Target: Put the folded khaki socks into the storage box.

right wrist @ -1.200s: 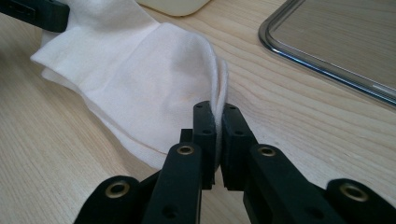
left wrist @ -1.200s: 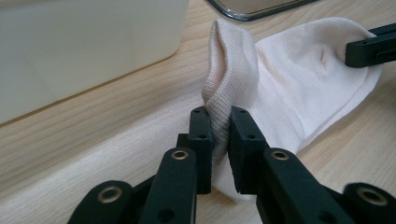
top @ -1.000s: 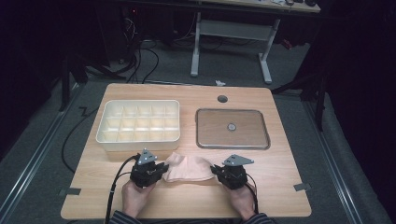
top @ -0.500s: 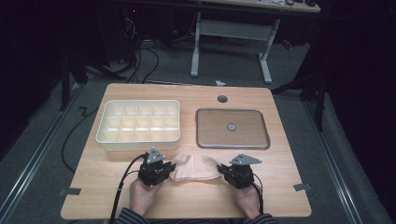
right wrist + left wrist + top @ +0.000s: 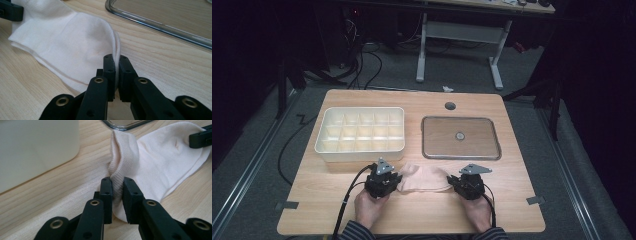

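A pale cream sock [image 5: 424, 178] lies flat on the wooden table near its front edge, stretched between my two grippers. My left gripper [image 5: 397, 182] pinches the ribbed cuff end; in the left gripper view its jaws [image 5: 117, 182] press a bunched fold of the sock [image 5: 160, 157]. My right gripper [image 5: 453, 181] holds the opposite end; in the right gripper view its jaws [image 5: 115, 58] are shut on the thin edge of the sock [image 5: 70, 42]. Each gripper is held by a hand coming from the table's front.
A white compartmented bin [image 5: 360, 132] stands behind the left gripper. A shallow metal-rimmed tray [image 5: 460, 137] lies behind the right one, its rim [image 5: 160, 26] close to the sock. A cable hole [image 5: 450, 106] sits near the table's far edge.
Both grippers and the sock between them have drifted slightly to the right. Both grips on the sock are unchanged.
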The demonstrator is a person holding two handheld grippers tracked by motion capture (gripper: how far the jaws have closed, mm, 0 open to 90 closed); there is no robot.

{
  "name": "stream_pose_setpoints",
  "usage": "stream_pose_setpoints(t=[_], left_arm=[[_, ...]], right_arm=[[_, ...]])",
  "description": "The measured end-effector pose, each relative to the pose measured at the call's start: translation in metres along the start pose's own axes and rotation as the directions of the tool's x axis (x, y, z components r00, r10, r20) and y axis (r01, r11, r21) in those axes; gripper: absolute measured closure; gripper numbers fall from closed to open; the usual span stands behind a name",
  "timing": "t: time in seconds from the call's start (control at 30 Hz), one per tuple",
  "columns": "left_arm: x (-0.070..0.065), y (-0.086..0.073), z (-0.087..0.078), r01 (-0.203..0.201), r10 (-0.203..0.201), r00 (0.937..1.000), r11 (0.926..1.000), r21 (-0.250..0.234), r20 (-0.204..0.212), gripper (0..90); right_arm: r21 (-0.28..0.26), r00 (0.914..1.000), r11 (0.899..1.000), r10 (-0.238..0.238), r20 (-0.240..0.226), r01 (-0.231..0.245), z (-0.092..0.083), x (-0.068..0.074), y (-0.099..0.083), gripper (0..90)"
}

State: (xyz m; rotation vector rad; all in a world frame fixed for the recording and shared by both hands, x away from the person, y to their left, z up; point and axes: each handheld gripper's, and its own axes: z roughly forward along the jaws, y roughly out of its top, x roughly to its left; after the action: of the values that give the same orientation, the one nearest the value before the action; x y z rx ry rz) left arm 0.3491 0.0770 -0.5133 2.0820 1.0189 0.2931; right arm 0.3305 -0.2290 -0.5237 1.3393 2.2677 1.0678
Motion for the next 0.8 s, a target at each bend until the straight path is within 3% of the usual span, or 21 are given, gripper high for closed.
stream_pose_setpoints(t=[0.27,0.37,0.57,0.7,0.8], left_arm=[[0.002,-0.003,0.003,0.014,-0.013,0.9995,0.9998,0.015,-0.030,72.0],[0.004,-0.005,0.003,0.029,-0.029,0.9985,0.9996,0.004,-0.047,60.8],[0.005,-0.008,0.008,0.028,-0.028,0.9947,0.9996,0.000,-0.099,48.5],[0.005,-0.010,0.011,0.019,-0.017,0.9939,0.9997,0.015,-0.109,45.9],[0.007,-0.011,0.012,0.024,-0.024,0.9938,0.9997,0.000,-0.109,45.5]], right_arm=[[0.010,1.0000,1.000,0.000,0.010,0.000,0.004,-0.001,0.000,85.5],[0.010,0.9999,1.000,-0.006,0.015,0.006,0.005,-0.001,0.000,83.3],[0.011,0.9993,1.000,-0.014,0.034,0.013,0.005,-0.002,0.000,76.4],[0.009,0.9990,1.000,-0.019,0.041,0.019,0.005,-0.001,-0.001,75.0],[0.003,0.9988,1.000,-0.023,0.043,0.023,0.005,-0.002,-0.002,73.5]])
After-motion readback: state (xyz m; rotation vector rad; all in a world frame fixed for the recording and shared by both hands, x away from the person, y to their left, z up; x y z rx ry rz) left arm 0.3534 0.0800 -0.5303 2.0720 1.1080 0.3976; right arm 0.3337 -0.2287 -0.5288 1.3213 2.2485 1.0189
